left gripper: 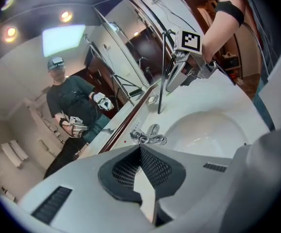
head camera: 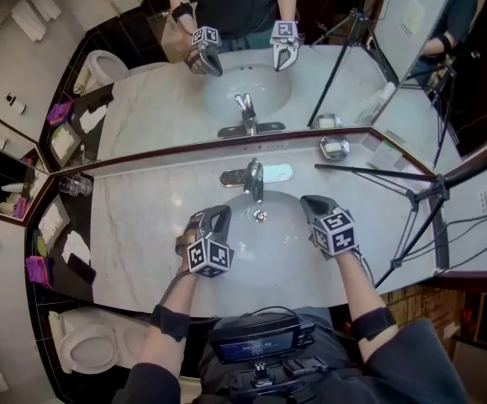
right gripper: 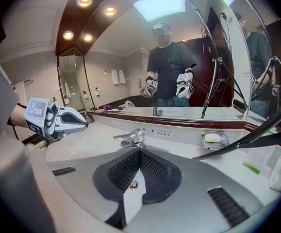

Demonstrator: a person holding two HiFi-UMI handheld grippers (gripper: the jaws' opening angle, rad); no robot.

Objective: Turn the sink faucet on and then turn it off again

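Seen from above, a person's two forearms reach over the front edge of a pale marble worktop. Each hand holds a claw above an oval white sink set into the worktop.

The left claw hangs over the sink's left rim. Its jaws are closed tip to tip with nothing between them. The right claw hangs over the right rim. Its jaws are also closed and empty. The two claws are apart from each other and neither touches anything.

Between and just beyond them, at the back of the sink, stands the chrome faucet, with its spout pointing out over the bowl. A soap dish holding a bar sits to the right, near the wall. A black tripod stands at the right end of the worktop. Behind everything, a wide mirror reflects the person, both claws and the faucet.
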